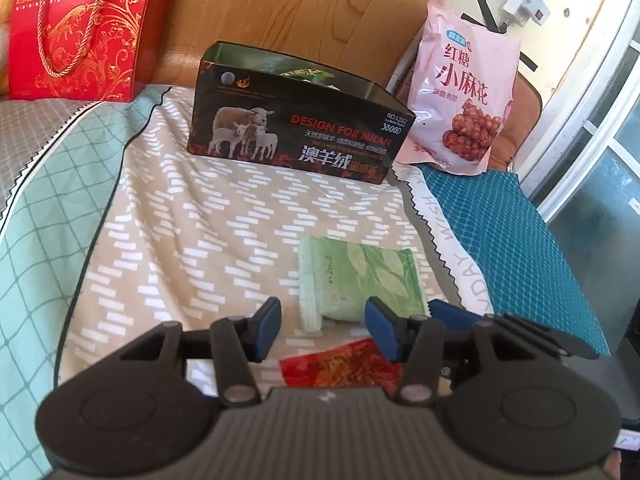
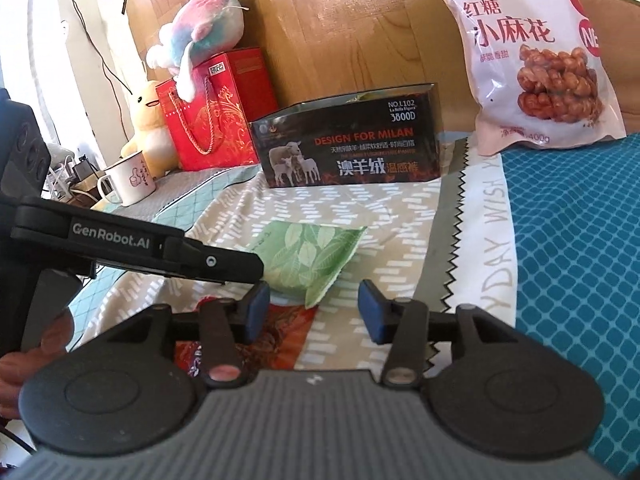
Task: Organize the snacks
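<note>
A pale green leaf-print snack packet (image 1: 360,280) lies on the patterned cloth, its near end between my left gripper's (image 1: 324,328) open blue pads, which do not press on it. A red snack packet (image 1: 340,368) lies flat just under that gripper. The right wrist view shows the same green packet (image 2: 308,256) just ahead of my open right gripper (image 2: 314,312), and the red packet (image 2: 288,328) beneath its left finger. An open black box (image 1: 296,128) printed with sheep stands further back, with green wrappers showing inside.
A large pink snack bag (image 1: 460,92) leans upright behind the teal mat (image 1: 520,240) to the right. A red gift bag (image 2: 208,120), plush toys (image 2: 208,20) and a white mug (image 2: 124,180) crowd the back left. A hand (image 2: 24,360) shows at the lower left.
</note>
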The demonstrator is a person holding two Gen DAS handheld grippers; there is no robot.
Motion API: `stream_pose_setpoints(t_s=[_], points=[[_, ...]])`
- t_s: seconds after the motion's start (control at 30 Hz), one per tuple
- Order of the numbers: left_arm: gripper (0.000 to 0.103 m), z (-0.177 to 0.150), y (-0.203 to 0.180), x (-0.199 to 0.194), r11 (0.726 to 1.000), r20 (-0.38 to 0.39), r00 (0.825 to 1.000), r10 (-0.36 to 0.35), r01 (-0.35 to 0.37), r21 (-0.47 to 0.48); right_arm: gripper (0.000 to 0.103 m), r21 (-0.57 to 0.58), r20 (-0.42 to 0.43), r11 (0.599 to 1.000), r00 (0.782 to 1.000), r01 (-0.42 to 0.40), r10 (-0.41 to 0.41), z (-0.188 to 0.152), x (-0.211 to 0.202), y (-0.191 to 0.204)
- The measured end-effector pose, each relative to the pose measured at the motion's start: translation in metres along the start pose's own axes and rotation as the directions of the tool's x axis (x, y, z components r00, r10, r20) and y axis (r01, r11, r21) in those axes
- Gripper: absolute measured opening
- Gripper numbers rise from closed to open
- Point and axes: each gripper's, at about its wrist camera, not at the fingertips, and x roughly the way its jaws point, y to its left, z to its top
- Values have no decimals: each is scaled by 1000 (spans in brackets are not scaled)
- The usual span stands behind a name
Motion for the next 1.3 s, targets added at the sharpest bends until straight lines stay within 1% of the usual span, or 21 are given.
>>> stream_pose_setpoints(t_s=[0.43,0.6,0.77,0.93,1.17,1.3], points=[[54,-2,1,-1,1000,22,1000,4,-4,7,54,-45,-5,998,999,36,-37,-2,3,7],[56,-8,1,-1,999,61,998,-2,0,34,55,-47,-5,998,999,41,-41,-2,3,8],[58,-16,1,-1,997,116,993,-9,0,78,56,-56,-5,997,999,53,-53,-2,3,10],[64,-21,-2,-1,994,139,990,-15,0,113,57,-58,-7,997,998,56,-57,-2,3,10],[66,-20,5,-2,996,145,988,-53,41,80,58,-65,-7,996,998,61,-62,-2,4,11],[66,-20,8,-3,997,152,986,-62,53,62,61,-68,-5,995,997,72,-72,-2,4,12]])
